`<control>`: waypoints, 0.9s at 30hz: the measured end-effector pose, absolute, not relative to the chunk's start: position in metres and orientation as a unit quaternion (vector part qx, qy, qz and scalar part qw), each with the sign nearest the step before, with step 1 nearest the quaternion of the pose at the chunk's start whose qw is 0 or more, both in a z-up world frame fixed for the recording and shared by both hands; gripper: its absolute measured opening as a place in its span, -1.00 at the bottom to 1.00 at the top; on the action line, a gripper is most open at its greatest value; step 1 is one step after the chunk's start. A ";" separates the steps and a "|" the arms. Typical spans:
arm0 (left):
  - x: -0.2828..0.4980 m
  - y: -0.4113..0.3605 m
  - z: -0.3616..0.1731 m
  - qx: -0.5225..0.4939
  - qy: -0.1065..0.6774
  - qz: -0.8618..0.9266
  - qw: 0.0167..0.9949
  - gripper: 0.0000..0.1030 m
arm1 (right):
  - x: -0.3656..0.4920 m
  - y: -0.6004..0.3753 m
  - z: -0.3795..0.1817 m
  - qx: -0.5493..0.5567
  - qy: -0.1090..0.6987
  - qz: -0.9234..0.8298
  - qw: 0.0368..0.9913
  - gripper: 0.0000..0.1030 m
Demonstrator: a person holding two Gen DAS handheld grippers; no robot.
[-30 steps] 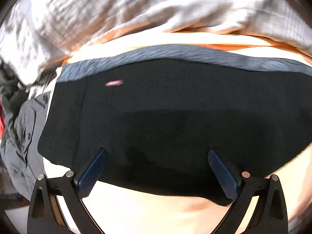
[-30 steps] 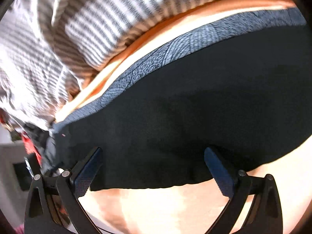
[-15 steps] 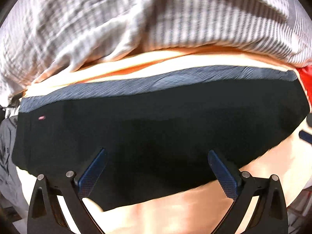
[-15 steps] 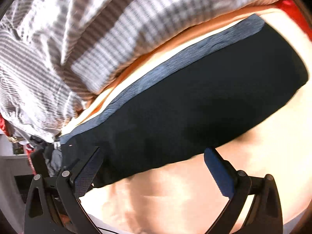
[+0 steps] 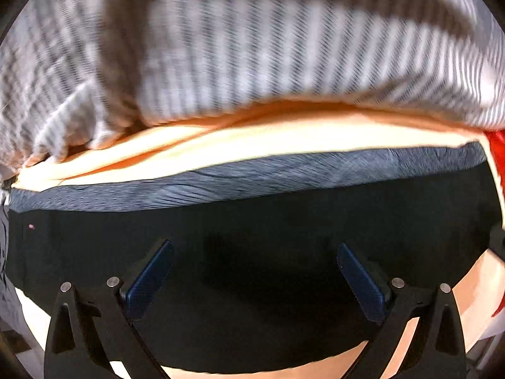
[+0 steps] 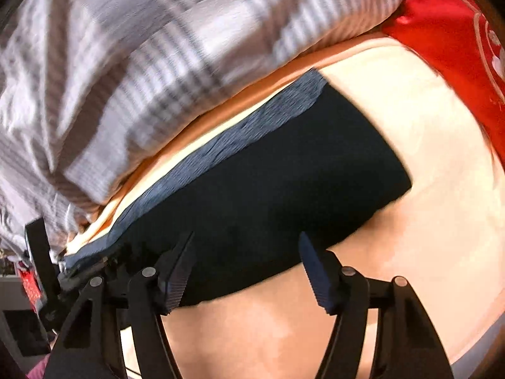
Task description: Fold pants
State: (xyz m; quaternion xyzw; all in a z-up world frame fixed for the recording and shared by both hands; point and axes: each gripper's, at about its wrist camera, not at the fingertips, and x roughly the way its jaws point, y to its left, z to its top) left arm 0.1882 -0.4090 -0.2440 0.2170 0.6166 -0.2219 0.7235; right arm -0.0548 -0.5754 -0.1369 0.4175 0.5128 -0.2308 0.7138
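The black pants [image 5: 268, 237] with a grey-blue waistband [image 5: 252, 173] lie folded flat on a cream sheet [image 5: 252, 139]. My left gripper [image 5: 252, 271] is open, its fingers spread over the near part of the pants, holding nothing. In the right wrist view the pants [image 6: 268, 183] run diagonally with the waistband [image 6: 236, 145] on the far side. My right gripper [image 6: 246, 268] is open over the pants' near edge, its jaws narrower than before, nothing between them. The left gripper's body [image 6: 41, 271] shows at the left edge.
A grey-and-white striped blanket [image 5: 236, 47] is bunched behind the pants, also in the right wrist view [image 6: 142, 63]. A red cloth [image 6: 448, 41] lies at the far right. Bare cream sheet [image 6: 410, 237] extends right of the pants.
Both grippers have drawn back and shifted right, so the pants' right end and the red cloth have come into view. The right gripper's jaws have closed partway. The pants have not moved.
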 end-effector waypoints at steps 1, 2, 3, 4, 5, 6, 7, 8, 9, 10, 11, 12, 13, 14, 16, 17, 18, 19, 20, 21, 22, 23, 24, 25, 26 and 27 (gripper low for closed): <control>0.183 -0.416 -0.249 0.224 0.619 -0.221 0.719 1.00 | -0.053 -0.584 -0.141 0.408 0.520 -0.234 0.713 0.35; 0.180 -0.420 -0.254 0.229 0.623 -0.220 0.715 1.00 | -0.052 -0.591 -0.146 0.394 0.531 -0.242 0.710 0.35; 0.177 -0.422 -0.258 0.232 0.628 -0.217 0.711 1.00 | -0.053 -0.598 -0.152 0.383 0.543 -0.253 0.703 0.35; 0.174 -0.425 -0.263 0.234 0.634 -0.212 0.706 1.00 | -0.059 -0.613 -0.158 0.383 0.554 -0.282 0.683 0.26; 0.172 -0.424 -0.264 0.227 0.634 -0.208 0.709 1.00 | -0.064 -0.624 -0.158 0.405 0.541 -0.289 0.678 0.22; 0.172 -0.424 -0.264 0.218 0.635 -0.205 0.712 1.00 | -0.068 -0.635 -0.154 0.427 0.519 -0.289 0.682 0.22; 0.172 -0.424 -0.265 0.209 0.639 -0.201 0.712 1.00 | -0.065 -0.643 -0.148 0.429 0.504 -0.287 0.693 0.22; 0.172 -0.424 -0.266 0.202 0.643 -0.197 0.712 1.00 | -0.060 -0.647 -0.144 0.421 0.499 -0.283 0.703 0.22; 0.172 -0.424 -0.267 0.197 0.645 -0.194 0.712 1.00 | -0.050 -0.651 -0.140 0.407 0.499 -0.271 0.715 0.22; 0.171 -0.426 -0.267 0.195 0.647 -0.191 0.712 1.00 | -0.037 -0.655 -0.139 0.396 0.501 -0.253 0.727 0.21; 0.171 -0.429 -0.267 0.196 0.646 -0.189 0.713 1.00 | -0.025 -0.659 -0.141 0.394 0.500 -0.236 0.734 0.21; 0.166 -0.428 -0.267 0.197 0.645 -0.189 0.714 1.00 | -0.018 -0.661 -0.144 0.395 0.500 -0.227 0.737 0.21; 0.165 -0.430 -0.267 0.199 0.643 -0.189 0.715 1.00 | -0.010 -0.664 -0.151 0.395 0.505 -0.218 0.736 0.21; 0.167 -0.433 -0.269 0.200 0.642 -0.189 0.715 1.00 | -0.004 -0.667 -0.158 0.393 0.514 -0.217 0.731 0.21; 0.164 -0.435 -0.269 0.198 0.644 -0.190 0.714 1.00 | 0.000 -0.678 -0.178 0.388 0.529 -0.227 0.720 0.00; 0.164 -0.435 -0.269 0.196 0.645 -0.190 0.713 1.00 | -0.001 -0.683 -0.181 0.390 0.526 -0.229 0.720 -0.24; 0.163 -0.436 -0.269 0.195 0.647 -0.190 0.712 1.00 | -0.003 -0.690 -0.183 0.392 0.520 -0.235 0.722 -0.35; 0.163 -0.427 -0.271 0.195 0.647 -0.190 0.712 1.00 | -0.008 -0.699 -0.184 0.407 0.512 -0.238 0.718 -0.41; 0.163 -0.421 -0.272 0.195 0.647 -0.190 0.712 1.00 | -0.012 -0.703 -0.184 0.418 0.506 -0.237 0.716 -0.41; 0.162 -0.423 -0.272 0.197 0.646 -0.190 0.712 1.00 | -0.017 -0.707 -0.180 0.425 0.499 -0.242 0.715 -0.41; 0.163 -0.421 -0.271 0.198 0.646 -0.190 0.713 1.00 | -0.021 -0.708 -0.176 0.422 0.497 -0.248 0.717 -0.39; 0.163 -0.420 -0.271 0.199 0.645 -0.189 0.713 1.00 | -0.026 -0.709 -0.169 0.416 0.494 -0.255 0.720 -0.35; 0.164 -0.420 -0.270 0.200 0.646 -0.188 0.712 1.00 | -0.028 -0.710 -0.165 0.412 0.494 -0.261 0.720 -0.34; 0.164 -0.421 -0.269 0.201 0.646 -0.188 0.712 1.00 | -0.034 -0.709 -0.159 0.407 0.495 -0.270 0.719 -0.29; 0.163 -0.422 -0.268 0.202 0.647 -0.187 0.711 1.00 | -0.041 -0.708 -0.153 0.407 0.493 -0.268 0.721 -0.24; 0.162 -0.423 -0.268 0.202 0.646 -0.188 0.711 1.00 | -0.048 -0.704 -0.146 0.410 0.489 -0.263 0.724 -0.22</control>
